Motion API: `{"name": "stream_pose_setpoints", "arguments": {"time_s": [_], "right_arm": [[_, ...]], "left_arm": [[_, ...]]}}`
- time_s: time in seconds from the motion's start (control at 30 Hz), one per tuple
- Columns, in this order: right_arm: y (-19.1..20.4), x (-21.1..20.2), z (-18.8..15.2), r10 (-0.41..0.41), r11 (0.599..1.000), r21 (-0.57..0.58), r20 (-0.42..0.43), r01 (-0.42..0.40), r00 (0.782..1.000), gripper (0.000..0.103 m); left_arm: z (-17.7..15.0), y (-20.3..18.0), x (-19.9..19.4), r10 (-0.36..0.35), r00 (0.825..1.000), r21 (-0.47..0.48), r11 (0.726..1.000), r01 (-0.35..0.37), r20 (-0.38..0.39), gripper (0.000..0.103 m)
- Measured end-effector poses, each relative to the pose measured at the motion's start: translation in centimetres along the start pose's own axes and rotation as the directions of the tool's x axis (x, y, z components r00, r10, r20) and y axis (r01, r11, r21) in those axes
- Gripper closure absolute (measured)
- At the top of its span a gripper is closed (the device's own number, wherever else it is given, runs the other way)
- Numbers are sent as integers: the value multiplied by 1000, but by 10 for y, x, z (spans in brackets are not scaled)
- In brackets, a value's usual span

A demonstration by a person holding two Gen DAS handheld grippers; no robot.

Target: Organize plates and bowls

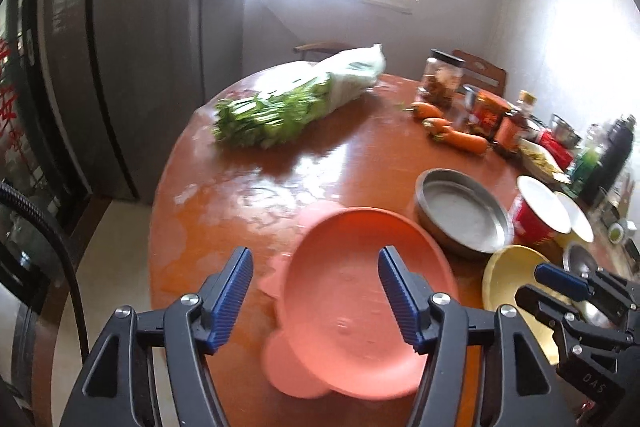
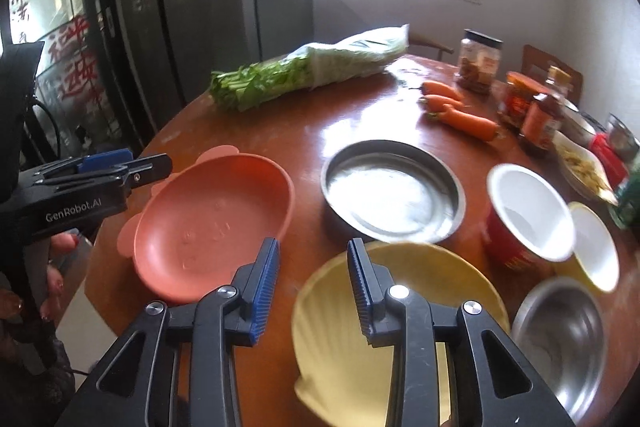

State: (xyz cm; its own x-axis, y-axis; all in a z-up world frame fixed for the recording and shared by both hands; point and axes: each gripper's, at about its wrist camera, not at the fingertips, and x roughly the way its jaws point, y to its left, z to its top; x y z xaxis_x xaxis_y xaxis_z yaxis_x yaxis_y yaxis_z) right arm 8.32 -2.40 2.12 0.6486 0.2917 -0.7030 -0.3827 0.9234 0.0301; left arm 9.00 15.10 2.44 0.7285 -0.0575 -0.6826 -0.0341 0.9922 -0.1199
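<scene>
A salmon-pink plate [image 1: 352, 307] with small ears lies near the round table's front edge. My left gripper [image 1: 316, 291] hangs open over its left rim, and the pads do not touch it. A yellow shell-shaped plate [image 2: 420, 307] lies to the right of the pink plate [image 2: 212, 223]. My right gripper [image 2: 314, 279] is open above its left rim with a clear gap between the pads. Each gripper also shows in the other's view: the left gripper [image 2: 136, 163] is held by a hand at the left, and the right gripper [image 1: 540, 287] is over the yellow plate [image 1: 508, 279].
A shallow steel dish [image 2: 392, 191] sits behind the plates. A red cup [image 2: 528, 211], a white bowl [image 2: 596, 247] and a steel bowl [image 2: 560, 339] stand to the right. Carrots [image 2: 460, 111], bagged greens [image 2: 312, 71] and jars [image 2: 480, 63] fill the far side. A dark fridge [image 1: 80, 67] stands at the left.
</scene>
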Motion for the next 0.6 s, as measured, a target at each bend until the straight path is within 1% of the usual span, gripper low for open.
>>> {"name": "stream_pose_setpoints", "arguments": {"time_s": [0.07,0.13,0.23,0.37,0.5,0.6], "right_arm": [[-8,-13,-10,-3,1000,19,3,3,1000,66],[-17,-26,-23,-25,999,29,-6,26,1000,65],[-28,-41,-43,-40,998,52,-12,40,999,64],[-43,-56,-71,-61,994,92,-32,64,998,64],[-53,-69,-93,-47,989,140,-28,51,998,64],[-58,-73,-98,-38,984,171,-22,41,999,64]], "left_arm": [[-3,-13,-5,-28,1000,24,999,27,4,38],[-7,-30,-9,-50,999,51,997,50,2,38],[-13,-54,-11,-81,997,86,993,82,-14,38],[-25,-81,-12,-102,994,131,986,106,-36,38],[-34,-105,-10,-123,991,157,979,131,-60,38],[-38,-118,-8,-126,989,180,974,138,-73,38]]}}
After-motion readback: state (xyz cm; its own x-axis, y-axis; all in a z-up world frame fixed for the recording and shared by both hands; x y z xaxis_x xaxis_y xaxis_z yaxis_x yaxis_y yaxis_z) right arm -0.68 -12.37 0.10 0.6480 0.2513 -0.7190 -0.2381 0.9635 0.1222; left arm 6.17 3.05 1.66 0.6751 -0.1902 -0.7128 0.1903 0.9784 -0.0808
